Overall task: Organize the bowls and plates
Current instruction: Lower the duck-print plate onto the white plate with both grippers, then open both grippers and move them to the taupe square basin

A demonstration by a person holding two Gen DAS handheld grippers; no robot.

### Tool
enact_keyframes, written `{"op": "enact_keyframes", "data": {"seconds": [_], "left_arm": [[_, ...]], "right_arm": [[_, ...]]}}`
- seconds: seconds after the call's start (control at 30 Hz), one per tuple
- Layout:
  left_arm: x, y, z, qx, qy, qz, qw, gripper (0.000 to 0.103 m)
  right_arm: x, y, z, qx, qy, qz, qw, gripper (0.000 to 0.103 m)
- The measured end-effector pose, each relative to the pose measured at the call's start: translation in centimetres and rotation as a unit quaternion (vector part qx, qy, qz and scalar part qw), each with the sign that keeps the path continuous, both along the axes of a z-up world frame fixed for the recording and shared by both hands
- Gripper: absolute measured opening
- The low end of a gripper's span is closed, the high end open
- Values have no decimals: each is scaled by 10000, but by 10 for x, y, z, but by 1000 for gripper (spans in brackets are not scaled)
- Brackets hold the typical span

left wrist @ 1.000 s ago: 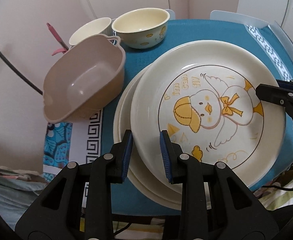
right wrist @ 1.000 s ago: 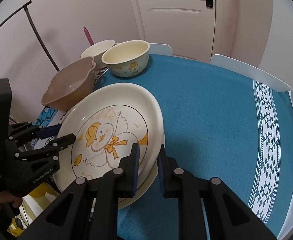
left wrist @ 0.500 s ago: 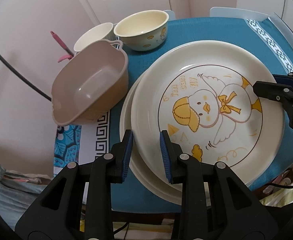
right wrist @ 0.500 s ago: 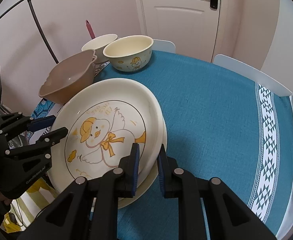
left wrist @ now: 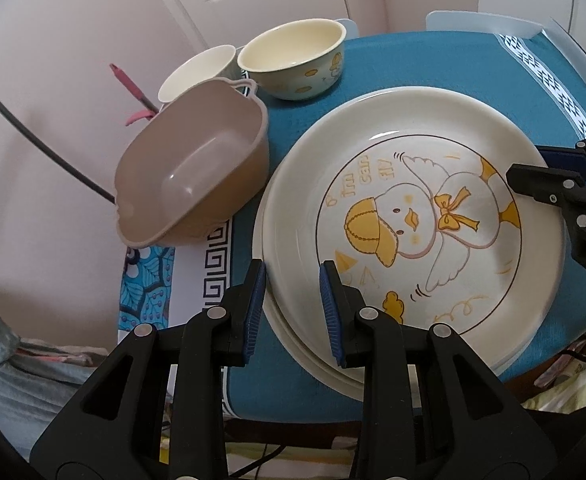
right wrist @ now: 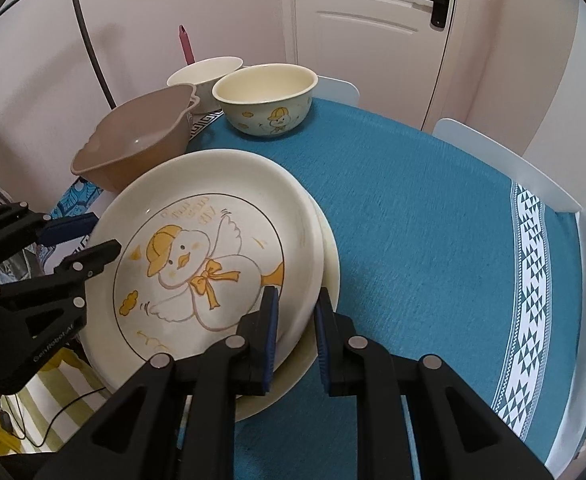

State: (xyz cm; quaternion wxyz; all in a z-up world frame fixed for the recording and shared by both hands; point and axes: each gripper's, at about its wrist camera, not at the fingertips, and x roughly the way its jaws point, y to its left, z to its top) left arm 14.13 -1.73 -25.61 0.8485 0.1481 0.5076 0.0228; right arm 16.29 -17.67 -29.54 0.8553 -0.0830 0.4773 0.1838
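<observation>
With my left tongs and right tongs clamped on opposite rims of the duck plate, I have carried it a little nearer the brown tub, above the plate beneath on the counter, so stacking seems close.

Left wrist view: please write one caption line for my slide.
Both grippers, left gripper and right gripper, clamp the duck plate above a second plate, beside a brown basin.
</observation>
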Motion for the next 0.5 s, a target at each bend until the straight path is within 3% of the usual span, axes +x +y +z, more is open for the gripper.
{"op": "enact_keyframes", "data": {"seconds": [0.33, 0.5], "left_arm": [[3, 4, 1, -103, 25, 51, 9999, 25], [5, 14, 16, -404, 38, 211, 9990, 25]], "right_arm": [[0, 2, 0, -116, 12, -8, 9999, 16], [0, -4, 18, 72, -65, -70, 9999, 16]]}}
